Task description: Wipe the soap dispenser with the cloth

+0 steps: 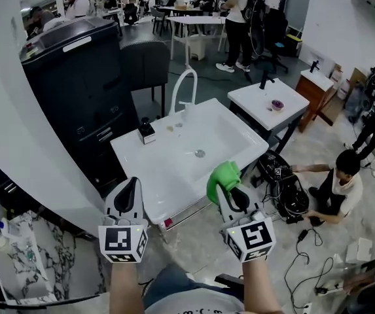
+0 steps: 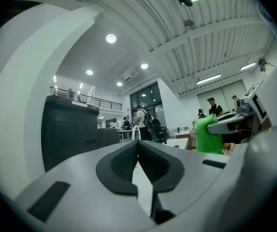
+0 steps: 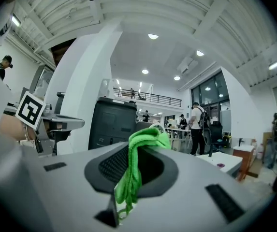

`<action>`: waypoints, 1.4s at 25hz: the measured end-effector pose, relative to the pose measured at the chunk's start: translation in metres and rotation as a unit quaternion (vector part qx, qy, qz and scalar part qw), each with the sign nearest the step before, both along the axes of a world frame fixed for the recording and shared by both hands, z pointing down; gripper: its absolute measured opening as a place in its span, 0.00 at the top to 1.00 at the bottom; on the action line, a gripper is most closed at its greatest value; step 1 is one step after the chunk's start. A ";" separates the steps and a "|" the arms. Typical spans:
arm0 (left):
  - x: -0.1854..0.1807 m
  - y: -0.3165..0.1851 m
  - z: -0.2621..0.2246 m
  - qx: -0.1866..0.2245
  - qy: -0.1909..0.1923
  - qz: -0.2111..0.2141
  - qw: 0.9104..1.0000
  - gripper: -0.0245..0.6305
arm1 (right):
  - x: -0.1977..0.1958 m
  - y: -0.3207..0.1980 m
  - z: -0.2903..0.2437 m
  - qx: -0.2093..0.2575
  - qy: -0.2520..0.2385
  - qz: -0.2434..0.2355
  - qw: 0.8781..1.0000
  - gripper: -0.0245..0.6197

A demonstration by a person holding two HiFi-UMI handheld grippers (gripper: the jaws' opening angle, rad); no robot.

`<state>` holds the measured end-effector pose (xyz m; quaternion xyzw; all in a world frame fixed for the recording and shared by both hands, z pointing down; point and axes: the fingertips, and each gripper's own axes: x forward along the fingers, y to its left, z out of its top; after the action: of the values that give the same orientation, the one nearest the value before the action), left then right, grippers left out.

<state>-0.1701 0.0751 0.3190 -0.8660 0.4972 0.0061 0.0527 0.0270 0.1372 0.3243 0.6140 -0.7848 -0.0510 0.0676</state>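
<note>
The right gripper (image 3: 136,151) has its jaws clamped on a bright green microfibre cloth (image 3: 148,137). The cloth bunches above the tips and hangs in a strip between the pads, so a soft wad leads the jaws, ready to rub a surface. The left gripper (image 2: 137,149) carries nothing, its jaws pressed together; it is probably kept free to steady the bottle. In the head view both grippers sit low in the frame, at the near edge of the white rectangular sink (image 1: 129,154). The small soap dispenser with a black pump top and pale body (image 1: 146,131) stands upright on the sink's rim at centre left, near the white curved tap (image 1: 174,90). It lies above and slightly right of the left jaws, well apart from the cloth. Wiping has not begun, I judge.
</note>
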 end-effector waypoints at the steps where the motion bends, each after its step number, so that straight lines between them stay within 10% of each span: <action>1: 0.001 -0.005 0.003 -0.004 0.000 -0.003 1.000 0.94 | 0.000 -0.005 0.003 -0.003 0.000 -0.005 1.000 0.89; 21: 0.029 -0.202 0.052 -0.066 0.027 -0.048 0.996 0.91 | 0.056 -0.197 0.043 -0.052 -0.006 -0.027 0.998 0.89; 30: 0.043 -0.268 0.074 -0.095 0.070 0.018 0.993 0.49 | 0.053 -0.271 0.061 -0.081 0.007 -0.043 0.996 0.89; 35: 0.030 -0.278 0.087 -0.105 0.100 -0.002 0.989 0.46 | 0.049 -0.285 0.071 -0.097 0.009 -0.053 0.994 0.89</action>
<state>-0.1398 -0.2030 0.4058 -0.8609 0.4995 0.0401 -0.0882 0.0756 -0.1482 0.3957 0.5615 -0.8169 0.0162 0.1310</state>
